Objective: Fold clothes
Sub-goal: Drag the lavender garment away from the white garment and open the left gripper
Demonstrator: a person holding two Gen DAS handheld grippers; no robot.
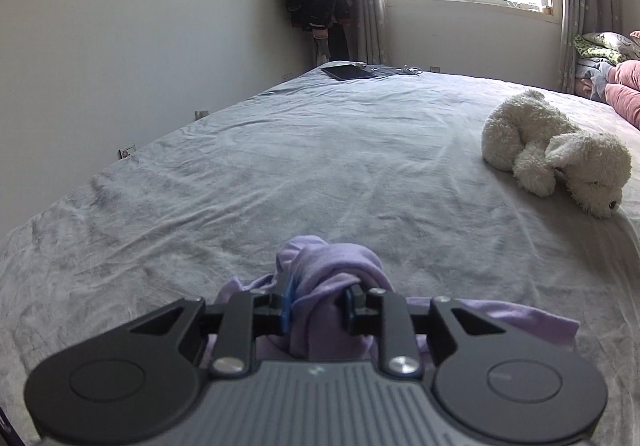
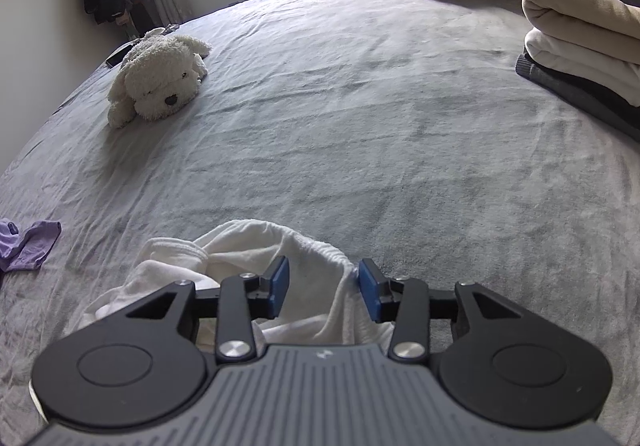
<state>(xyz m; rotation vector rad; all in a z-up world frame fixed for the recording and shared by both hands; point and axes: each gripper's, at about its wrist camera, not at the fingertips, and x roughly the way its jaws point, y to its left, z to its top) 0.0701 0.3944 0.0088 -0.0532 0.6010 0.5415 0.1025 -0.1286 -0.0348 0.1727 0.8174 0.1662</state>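
The left gripper [image 1: 319, 296] pinches a bunched purple garment [image 1: 332, 270] low over the grey bedsheet [image 1: 280, 150]. The right gripper [image 2: 324, 284] stands spread over a crumpled white garment [image 2: 248, 246], whose raised fold lies between its pads without being pressed. The risk is that the purple bunch slips from a loosening pinch, or that the right gripper closes on several layers at once and drags the white cloth into a tangle
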